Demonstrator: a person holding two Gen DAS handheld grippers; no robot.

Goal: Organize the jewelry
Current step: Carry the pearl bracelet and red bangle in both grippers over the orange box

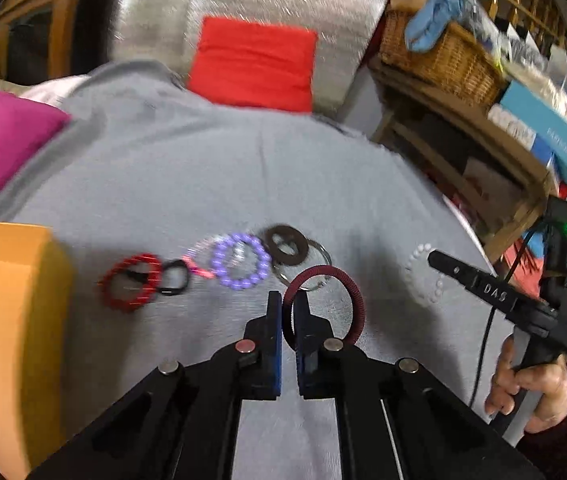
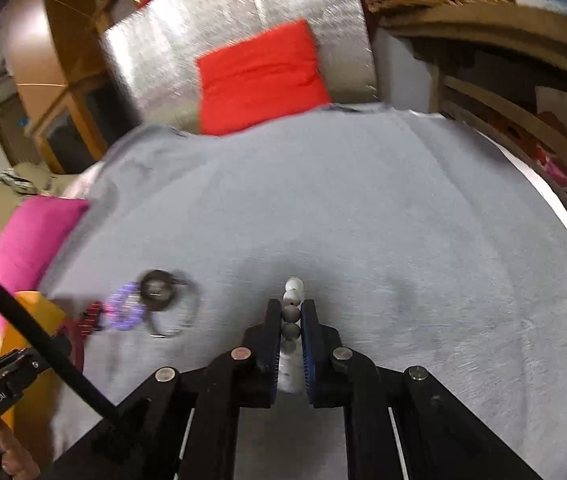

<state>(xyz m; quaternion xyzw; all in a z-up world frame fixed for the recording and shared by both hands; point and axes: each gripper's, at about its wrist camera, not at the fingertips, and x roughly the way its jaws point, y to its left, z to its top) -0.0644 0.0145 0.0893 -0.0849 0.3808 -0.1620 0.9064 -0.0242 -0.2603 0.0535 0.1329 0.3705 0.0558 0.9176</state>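
A dark maroon corded ring bracelet (image 1: 325, 304) is pinched at its near-left rim by the left gripper (image 1: 288, 304), whose blue-padded jaws are closed on the cord, while the rest of the hoop stands out to the right of the fingers above the grey cloth-covered table (image 1: 203, 168). A string of white and grey round beads (image 2: 292, 308) is clamped between the nearly shut jaws of the right gripper (image 2: 289, 312), with the white beads showing beyond the fingertips and more of the strand hanging behind them.

The step in hand is judged to be the pick-up and carry: one piece has been taken in each tool, and neither has been set down. The next move is thought to call for a steady carry to the orange container (image 1: 7, 320) at the left edge of the table, with the grips eased only once each piece is over it, since the thin cord is held at one point and could swing or slip.

Left on the cloth are a red beaded bracelet (image 1: 131, 282), a small black ring (image 1: 173, 276), a purple beaded bracelet (image 1: 239, 260), a flat dark brown ring (image 1: 285, 246) and a thin metal hoop (image 1: 315, 264), clustered just beyond the left gripper's fingertips.
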